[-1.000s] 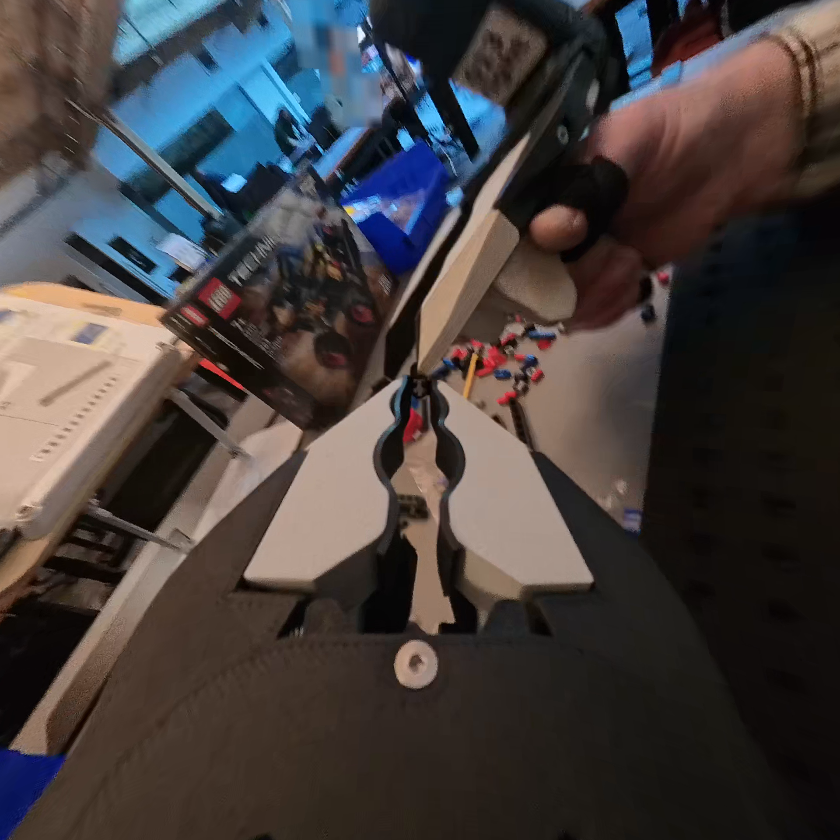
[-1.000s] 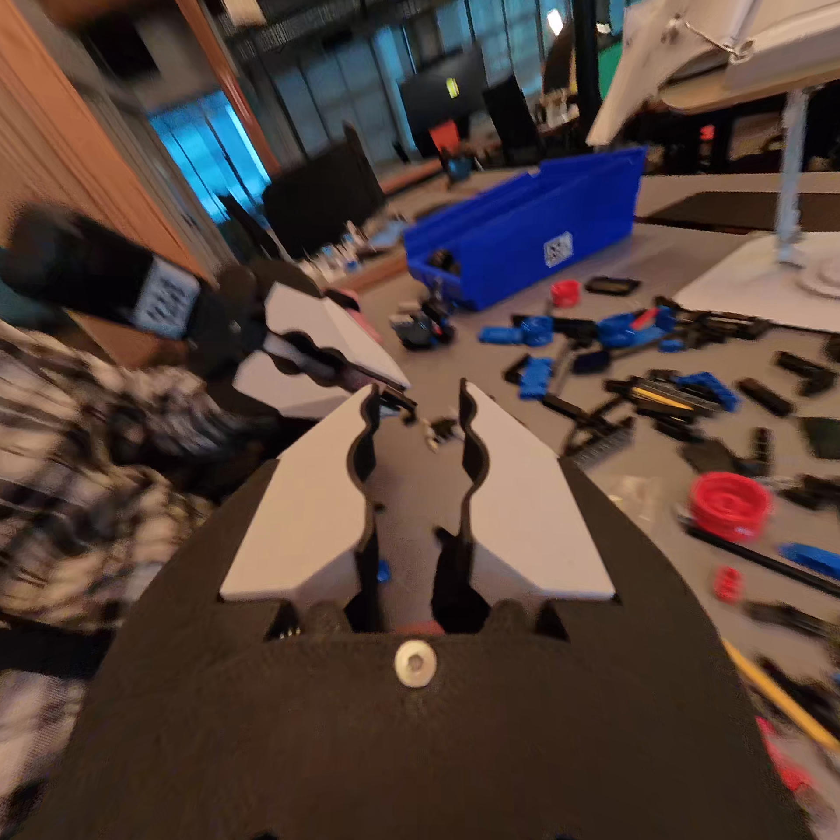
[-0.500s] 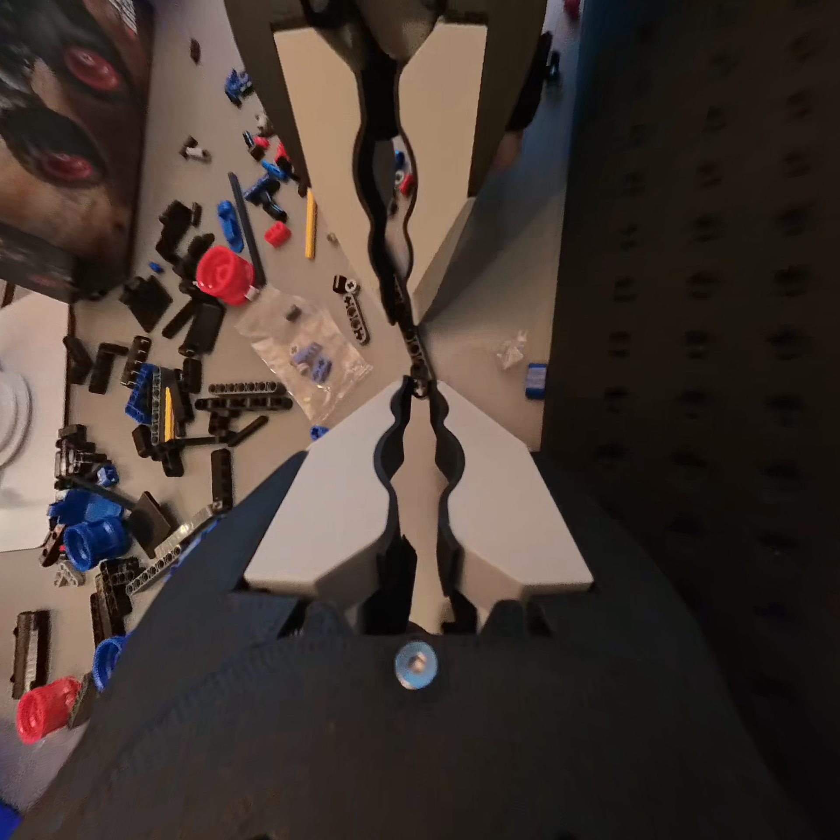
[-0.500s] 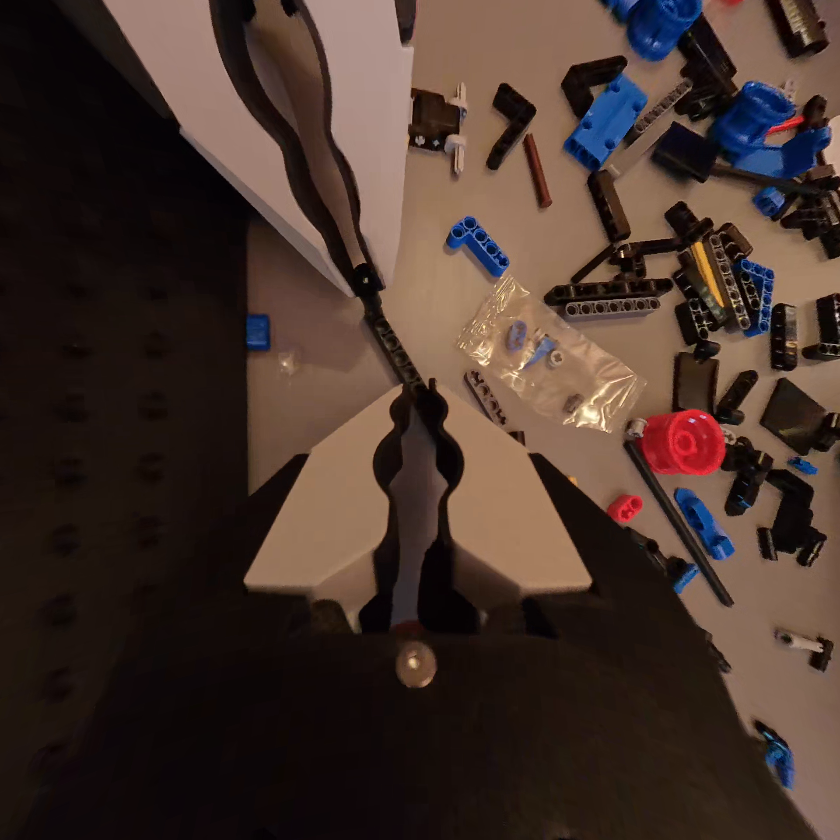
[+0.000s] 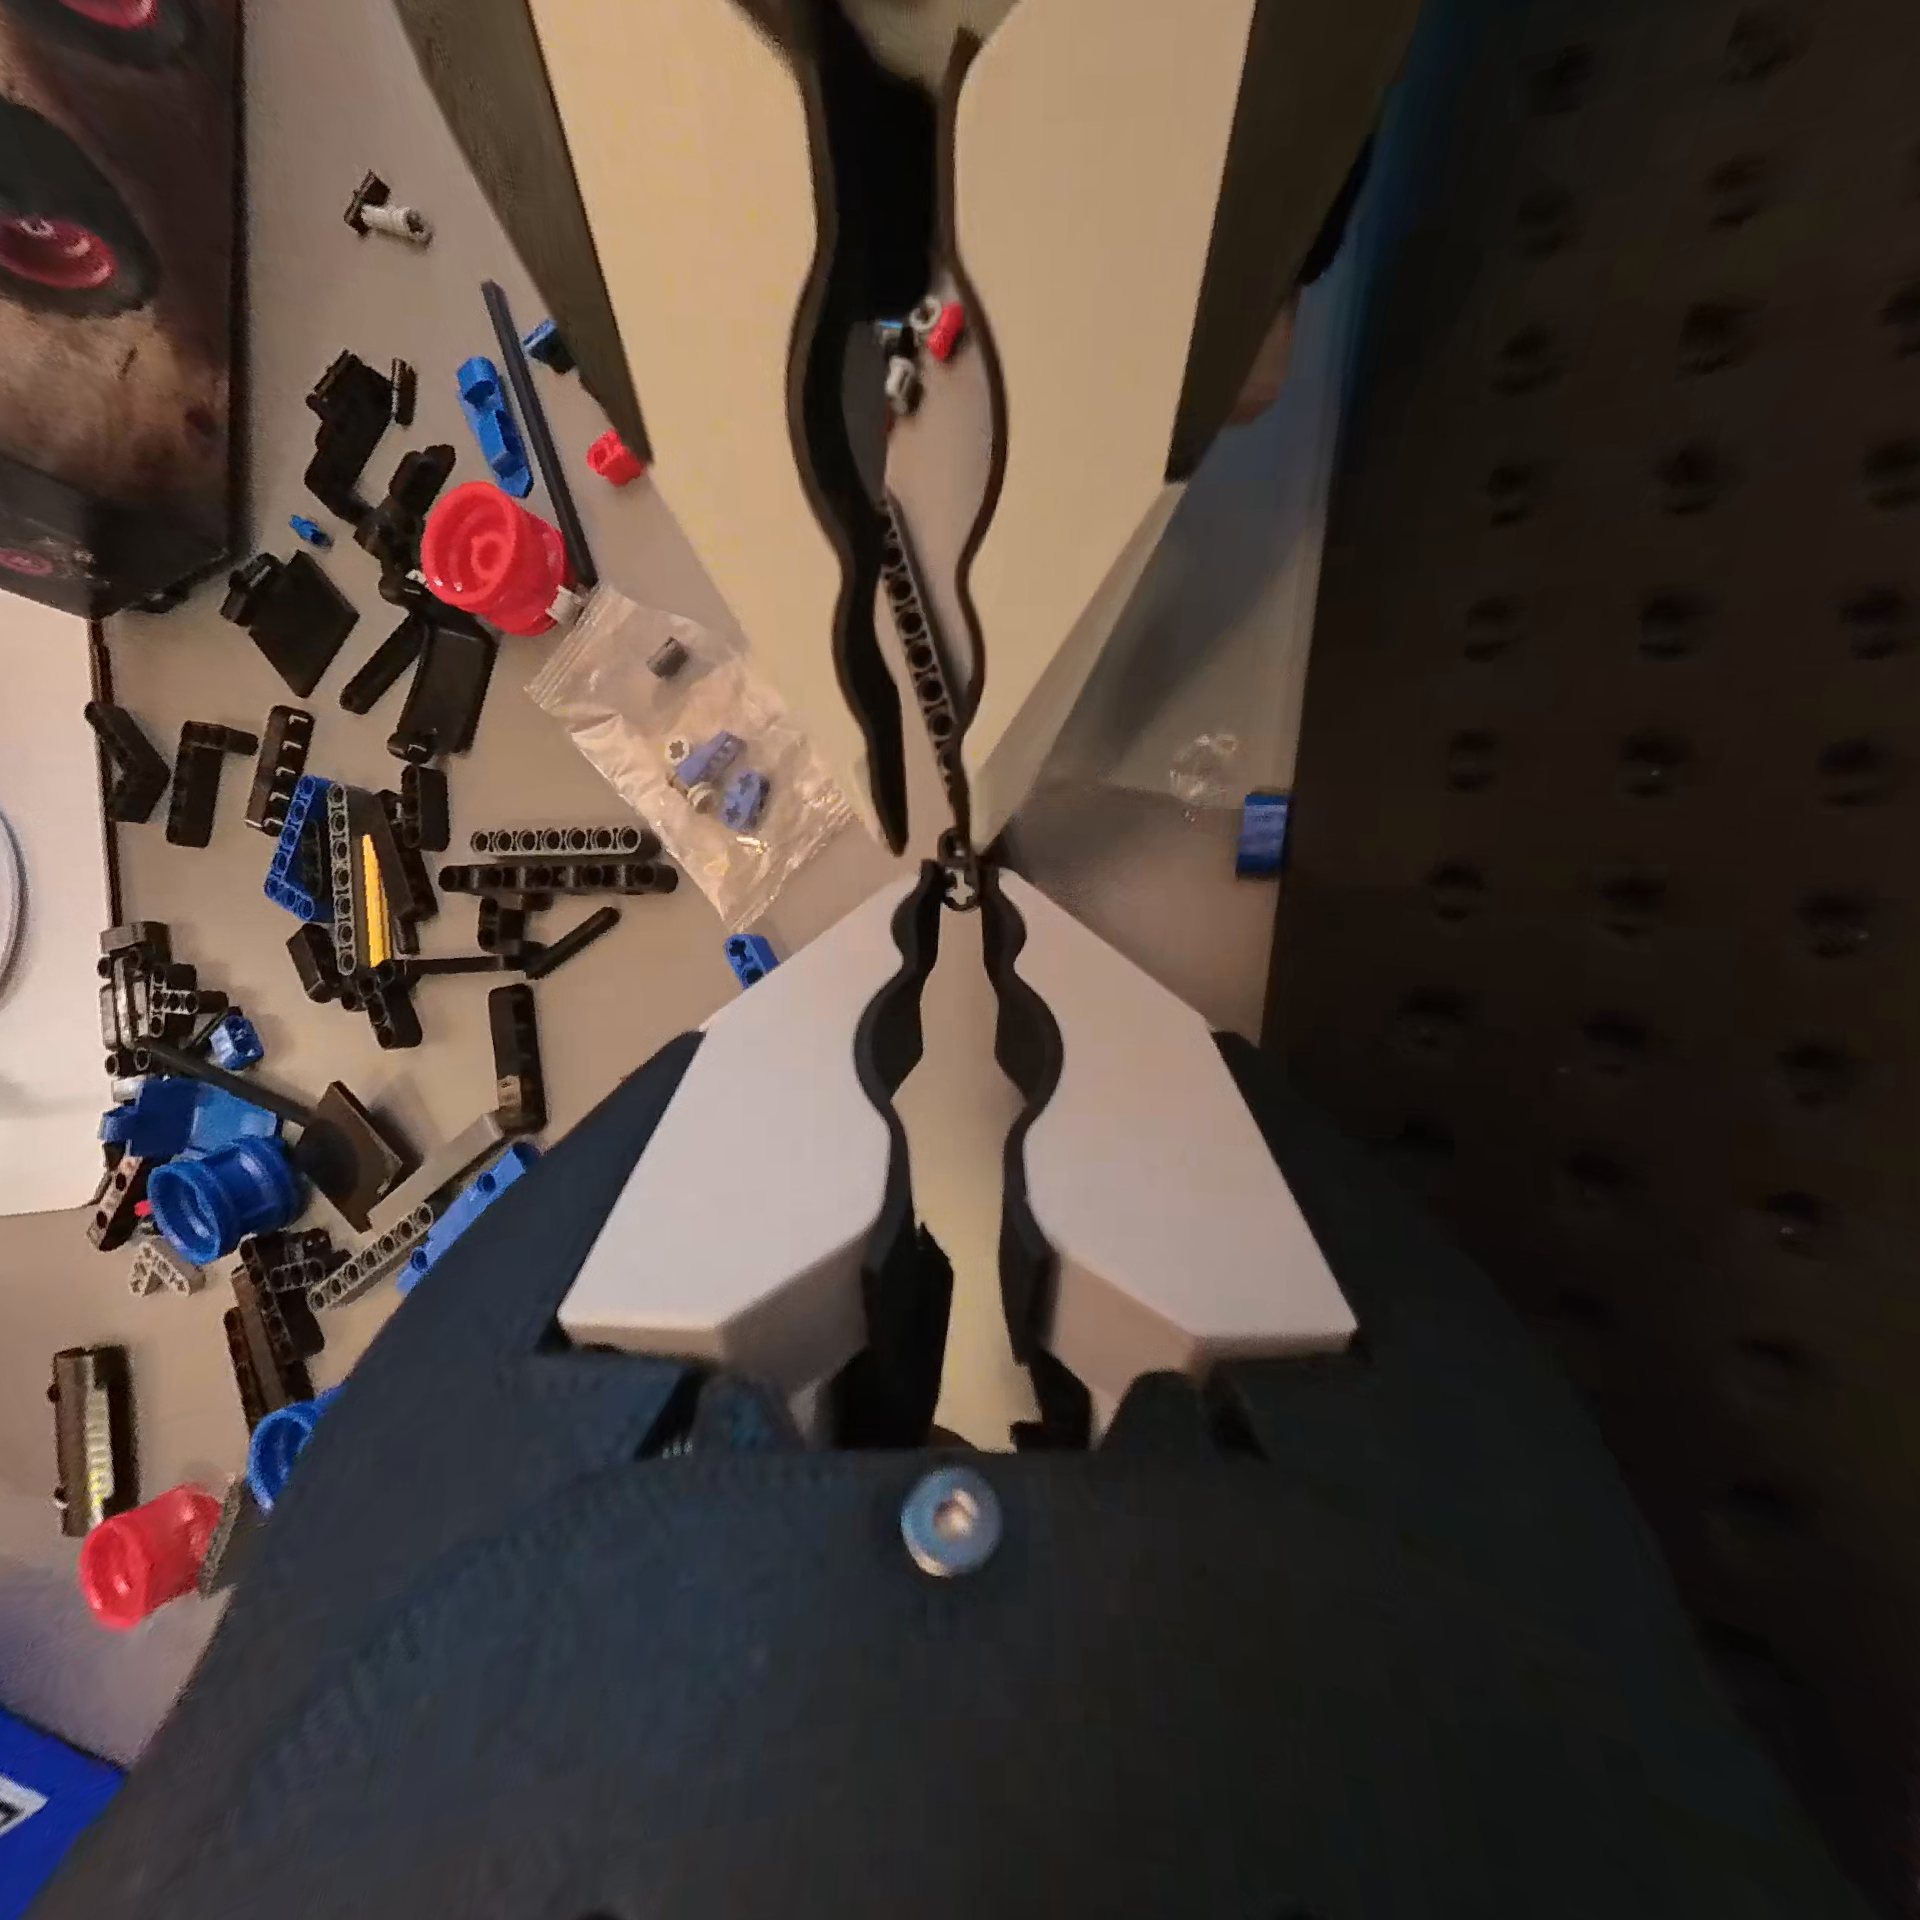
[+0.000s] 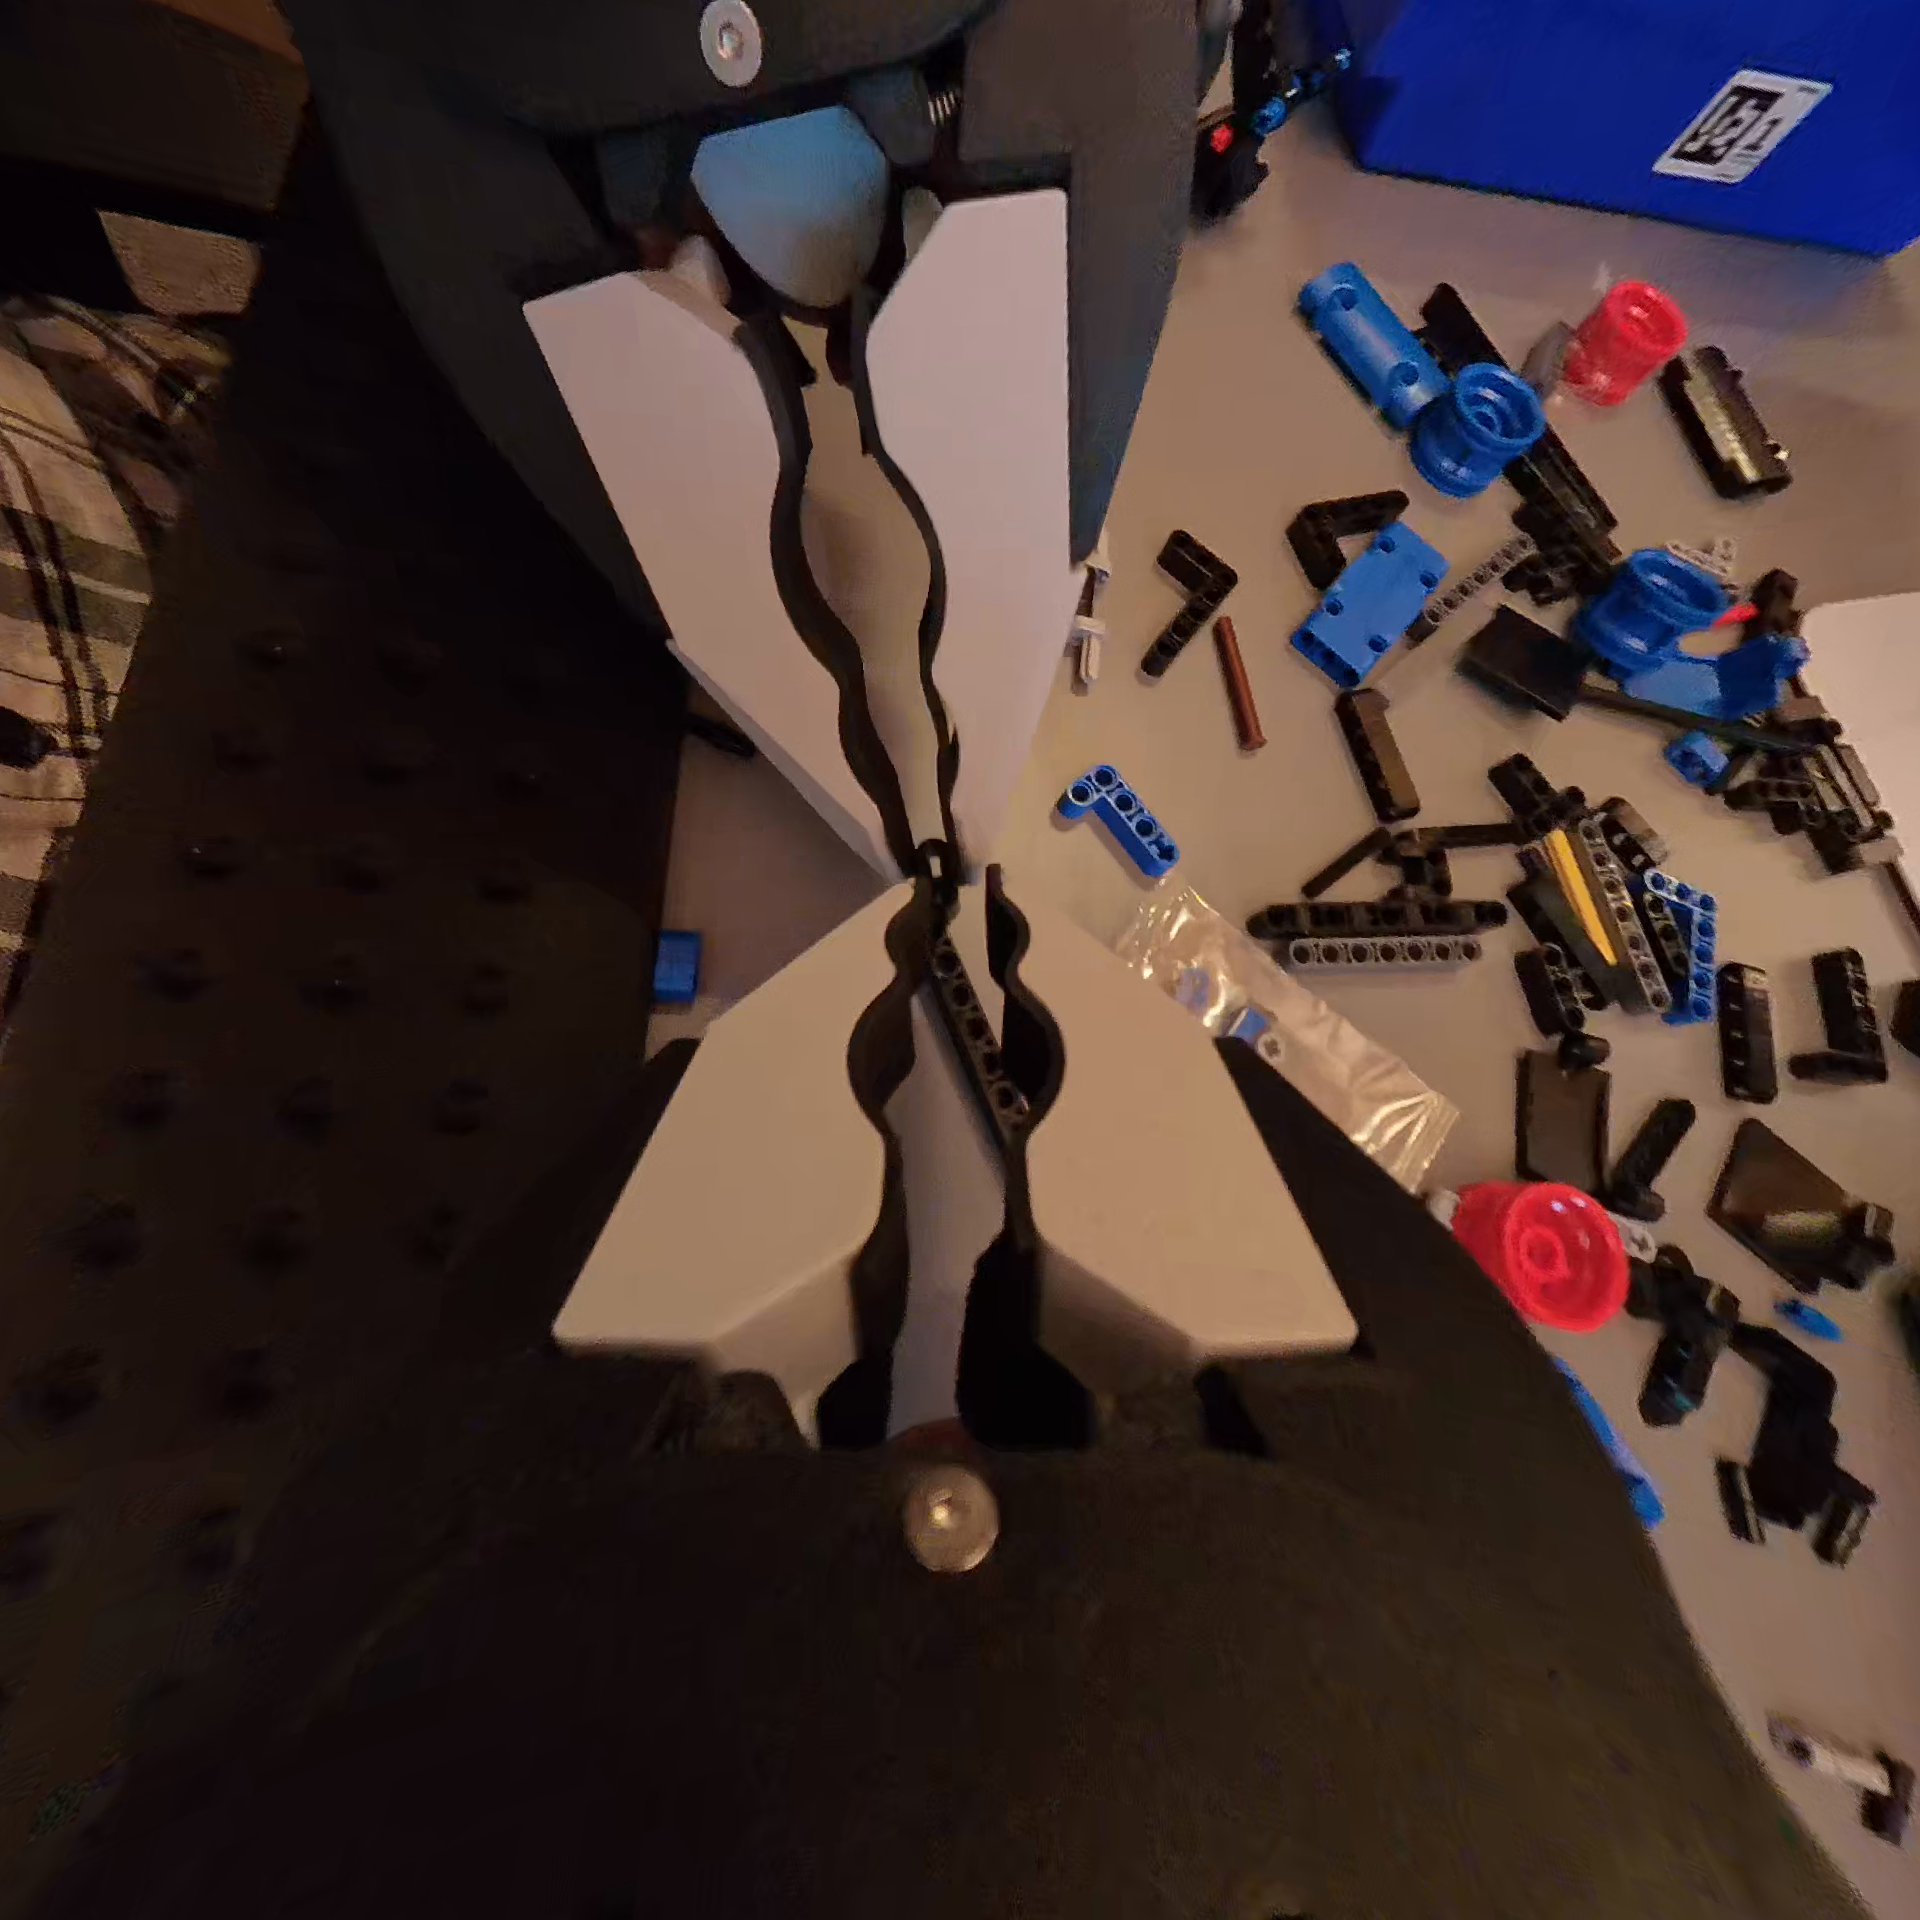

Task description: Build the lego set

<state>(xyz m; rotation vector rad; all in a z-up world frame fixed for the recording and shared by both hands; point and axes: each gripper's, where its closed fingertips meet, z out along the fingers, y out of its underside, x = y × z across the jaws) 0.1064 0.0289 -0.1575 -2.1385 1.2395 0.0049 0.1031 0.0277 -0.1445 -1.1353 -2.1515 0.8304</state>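
Beam (image 6: 971, 1023) deeper inside right tongs (image 6: 951, 883) than before; left tongs (image 5: 958, 883) pinch connector (image 5: 958, 881).

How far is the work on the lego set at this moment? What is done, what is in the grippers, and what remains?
Very little looks done: no built model shows. In hand: the left gripper is shut on a small black connector at the end of a thin black beam, which lies between the right gripper's fingers; whether they clamp it is unclear. Left: almost everything. The red wheel, the small bag and many loose pieces lie on the table.
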